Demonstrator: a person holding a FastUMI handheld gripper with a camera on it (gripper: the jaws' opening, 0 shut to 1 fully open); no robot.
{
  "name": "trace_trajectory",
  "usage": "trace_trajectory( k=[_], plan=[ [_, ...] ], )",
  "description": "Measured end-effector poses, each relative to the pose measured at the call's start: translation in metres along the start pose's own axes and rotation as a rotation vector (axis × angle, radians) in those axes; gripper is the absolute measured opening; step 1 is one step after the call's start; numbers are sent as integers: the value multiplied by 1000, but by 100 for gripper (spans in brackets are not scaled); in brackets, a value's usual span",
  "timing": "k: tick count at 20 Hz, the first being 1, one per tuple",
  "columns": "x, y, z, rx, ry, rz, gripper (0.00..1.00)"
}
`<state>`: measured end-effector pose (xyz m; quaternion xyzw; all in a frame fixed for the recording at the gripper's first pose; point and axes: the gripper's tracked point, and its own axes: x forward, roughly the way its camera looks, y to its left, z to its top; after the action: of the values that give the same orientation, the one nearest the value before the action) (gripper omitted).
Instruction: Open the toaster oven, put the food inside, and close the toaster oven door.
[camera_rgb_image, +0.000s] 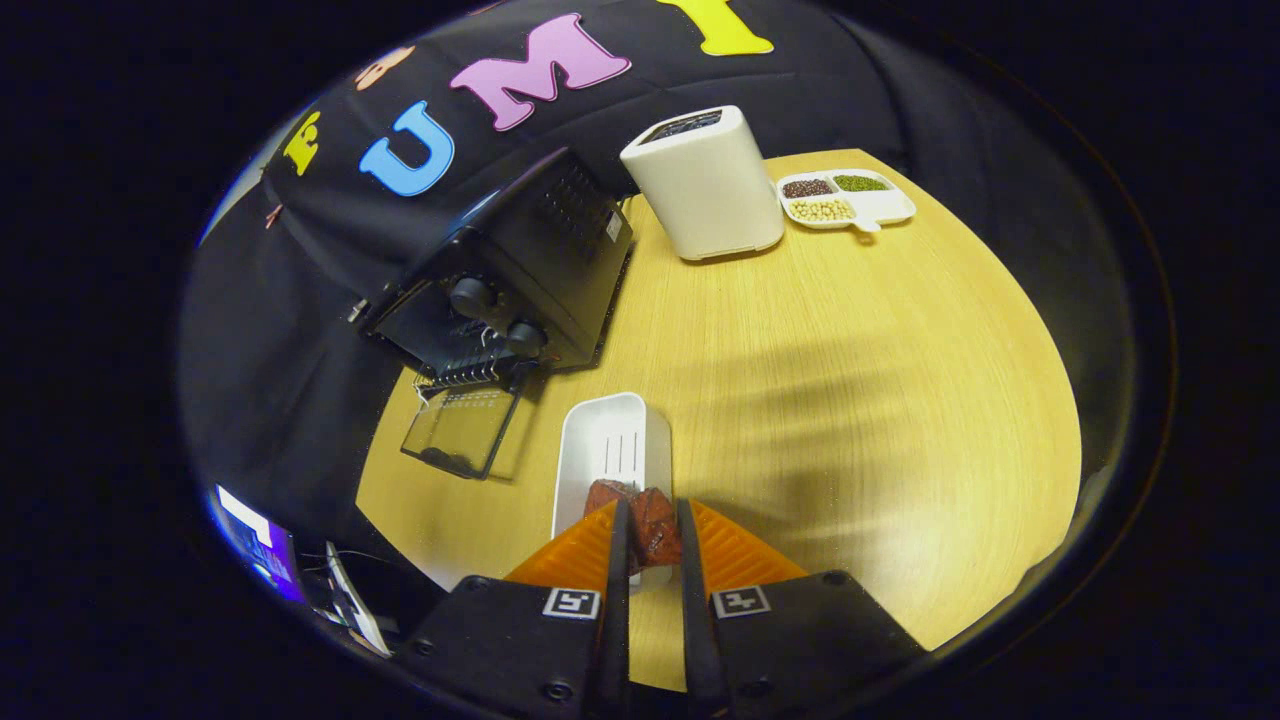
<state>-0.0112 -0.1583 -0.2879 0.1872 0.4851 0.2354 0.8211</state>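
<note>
A black toaster oven (510, 290) stands at the back left of the round wooden table (850, 400), its glass door (462, 430) folded down open toward me. A white oblong tray (608, 455) lies just ahead of my fingers. My gripper (652, 535) is shut on a reddish-brown piece of food (652, 528), held between both fingers over the near end of the tray. Another bit of the same food (604, 494) shows just left of it, at the tray's near end.
A white boxy appliance (708, 182) stands at the far side of the table, right of the oven. A white divided dish (846, 198) with beans sits beside it. A lit screen (262, 550) shows off the table's near left edge.
</note>
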Motion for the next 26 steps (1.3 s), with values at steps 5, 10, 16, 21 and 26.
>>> trace_trajectory(
  k=[5,10,16,21,26],
  plan=[
    [-10,12,7,59,3,40,14],
    [-33,21,20,97,-39,48,14],
    [-55,77,47,147,-138,102,14],
    [-44,132,60,181,-263,149,14],
    [-15,184,63,283,-366,181,14]
  ],
)
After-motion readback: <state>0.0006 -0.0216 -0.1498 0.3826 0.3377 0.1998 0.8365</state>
